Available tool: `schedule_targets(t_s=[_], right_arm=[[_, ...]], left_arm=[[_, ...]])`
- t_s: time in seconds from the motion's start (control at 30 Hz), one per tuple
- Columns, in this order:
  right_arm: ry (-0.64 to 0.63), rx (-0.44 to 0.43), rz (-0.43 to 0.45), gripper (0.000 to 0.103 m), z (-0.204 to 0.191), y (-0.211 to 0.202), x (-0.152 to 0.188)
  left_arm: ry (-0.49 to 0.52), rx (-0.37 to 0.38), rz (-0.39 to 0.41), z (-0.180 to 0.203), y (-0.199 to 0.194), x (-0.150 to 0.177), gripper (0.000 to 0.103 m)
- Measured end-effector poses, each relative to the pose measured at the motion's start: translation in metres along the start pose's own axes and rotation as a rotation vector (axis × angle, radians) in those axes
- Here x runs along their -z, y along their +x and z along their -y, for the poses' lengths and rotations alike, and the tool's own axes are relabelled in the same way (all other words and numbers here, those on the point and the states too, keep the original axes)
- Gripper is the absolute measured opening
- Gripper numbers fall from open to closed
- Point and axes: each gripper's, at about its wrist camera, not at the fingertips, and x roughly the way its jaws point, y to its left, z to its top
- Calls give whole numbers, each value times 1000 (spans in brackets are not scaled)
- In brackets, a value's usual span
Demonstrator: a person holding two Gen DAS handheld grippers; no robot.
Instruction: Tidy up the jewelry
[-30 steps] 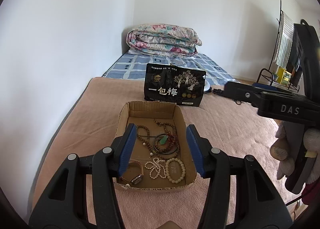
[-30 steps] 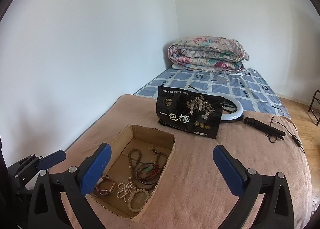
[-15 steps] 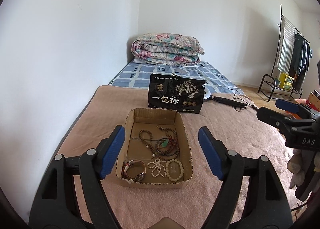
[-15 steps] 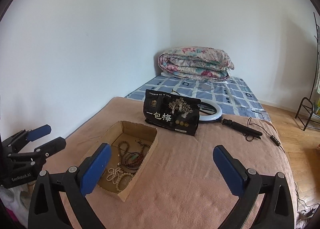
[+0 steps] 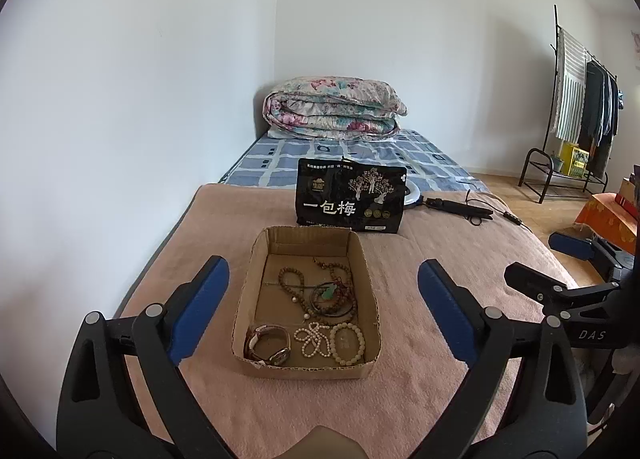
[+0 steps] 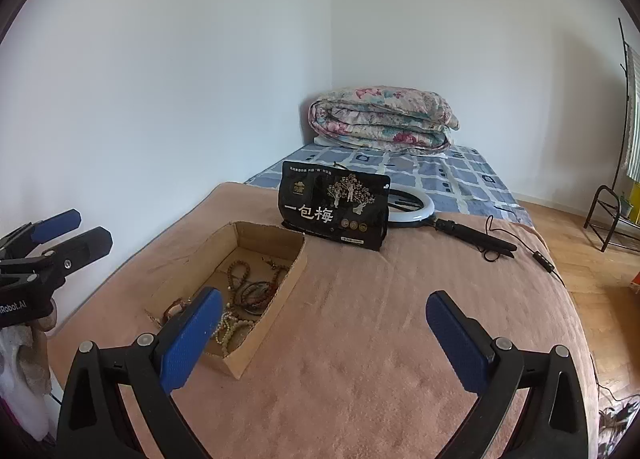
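Note:
A shallow cardboard box lies on the pink blanket. In it are a watch, a white pearl bracelet, a cream bead bracelet, brown bead strands and a green pendant. My left gripper is open and empty, hovering in front of the box, its fingers on either side of it. My right gripper is open and empty, above the blanket right of the box. Each gripper shows at the other view's edge.
A black snack bag stands behind the box. A ring light with handle and cable lies to its right. A folded floral quilt rests at the bed's far end. A clothes rack stands on the floor at the right.
My left gripper has opened wide and drawn back from the box. My right gripper has pulled back and swung right, so the box now sits farther left in its view.

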Motion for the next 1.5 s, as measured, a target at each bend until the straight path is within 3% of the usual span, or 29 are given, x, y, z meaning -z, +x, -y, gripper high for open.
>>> schedule_targets(t_s=[1.5], right_arm=[[6,10,-48,103,6,12,10]], left_arm=[[28,-5,-27,5,8,4,98]])
